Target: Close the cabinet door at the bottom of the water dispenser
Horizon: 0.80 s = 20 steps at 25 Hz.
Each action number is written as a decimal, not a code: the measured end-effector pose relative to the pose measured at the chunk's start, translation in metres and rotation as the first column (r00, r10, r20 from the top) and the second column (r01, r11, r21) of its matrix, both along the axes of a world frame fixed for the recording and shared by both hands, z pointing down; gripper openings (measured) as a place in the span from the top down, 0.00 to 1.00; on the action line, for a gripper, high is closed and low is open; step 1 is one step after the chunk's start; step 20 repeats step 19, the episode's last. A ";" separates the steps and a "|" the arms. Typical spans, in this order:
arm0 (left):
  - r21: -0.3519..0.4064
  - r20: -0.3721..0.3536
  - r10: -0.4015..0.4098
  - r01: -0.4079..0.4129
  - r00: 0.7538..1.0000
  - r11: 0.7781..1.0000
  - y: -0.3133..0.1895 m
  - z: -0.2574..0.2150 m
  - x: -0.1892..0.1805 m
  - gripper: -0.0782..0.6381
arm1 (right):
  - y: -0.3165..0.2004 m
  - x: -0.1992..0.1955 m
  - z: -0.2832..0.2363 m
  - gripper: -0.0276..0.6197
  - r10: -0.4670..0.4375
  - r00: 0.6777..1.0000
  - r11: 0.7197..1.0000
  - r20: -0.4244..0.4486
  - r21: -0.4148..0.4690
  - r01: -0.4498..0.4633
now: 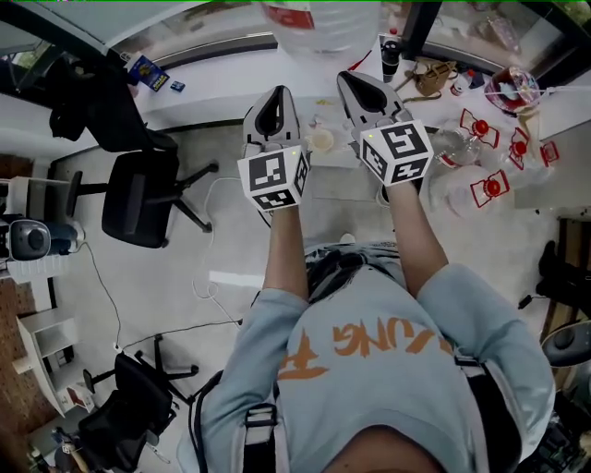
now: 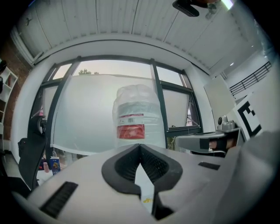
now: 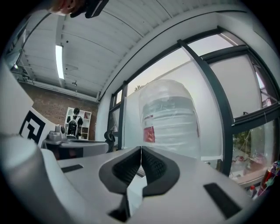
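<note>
my left tongs [image 1: 275,92] and right tongs [image 1: 353,81] are held up side by side, close but apart. both point level at the big water bottle [image 1: 309,23] that stands against the window ahead. each pair is pressed fully together at the tips, with nothing between them. the cabinet door at the foot of the dispenser shows in none of my views; only the bottle marks where it stands.

room to move: on my left the floor [image 1: 222,268] lies open as far as a black office chair [image 1: 138,199], with a white cable [image 1: 205,242] trailing across it. ahead runs the white surface [image 1: 222,78]. its right end is crowded with clamp-lid glass jars [image 1: 489,187], just beside my right tongs, so that side is tight.

only the head view shows the chair, the floor and the jars. the left gripper view puts the bottle's red label [image 2: 130,131] straight over the closed tips, with the right tongs' marker cube [image 2: 249,117] at its right edge. the right gripper view alone shows a brick wall [image 3: 48,103], a white shelf [image 3: 75,124] against it and a ceiling light strip [image 3: 59,61].
</note>
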<state>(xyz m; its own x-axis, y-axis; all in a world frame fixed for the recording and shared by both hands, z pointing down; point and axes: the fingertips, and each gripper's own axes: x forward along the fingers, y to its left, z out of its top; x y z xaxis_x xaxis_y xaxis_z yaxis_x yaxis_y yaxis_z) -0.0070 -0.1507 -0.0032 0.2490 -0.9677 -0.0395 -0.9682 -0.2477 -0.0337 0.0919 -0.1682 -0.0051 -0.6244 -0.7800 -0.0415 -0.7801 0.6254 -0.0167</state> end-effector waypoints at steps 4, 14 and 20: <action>0.012 0.008 0.003 -0.003 1.000 1.000 -0.003 -0.007 0.003 0.86 | -0.003 0.000 -0.008 0.91 -0.007 1.000 1.000 -0.003 0.019 0.007; 0.014 0.005 0.003 -0.003 1.000 1.000 0.003 -0.013 0.001 0.86 | 0.002 0.000 -0.016 0.91 0.004 1.000 0.999 -0.003 0.033 -0.004; 0.009 0.011 -0.003 0.002 1.000 1.000 0.008 -0.012 0.000 0.86 | 0.010 -0.001 -0.017 0.91 0.000 1.000 0.999 -0.008 0.039 0.000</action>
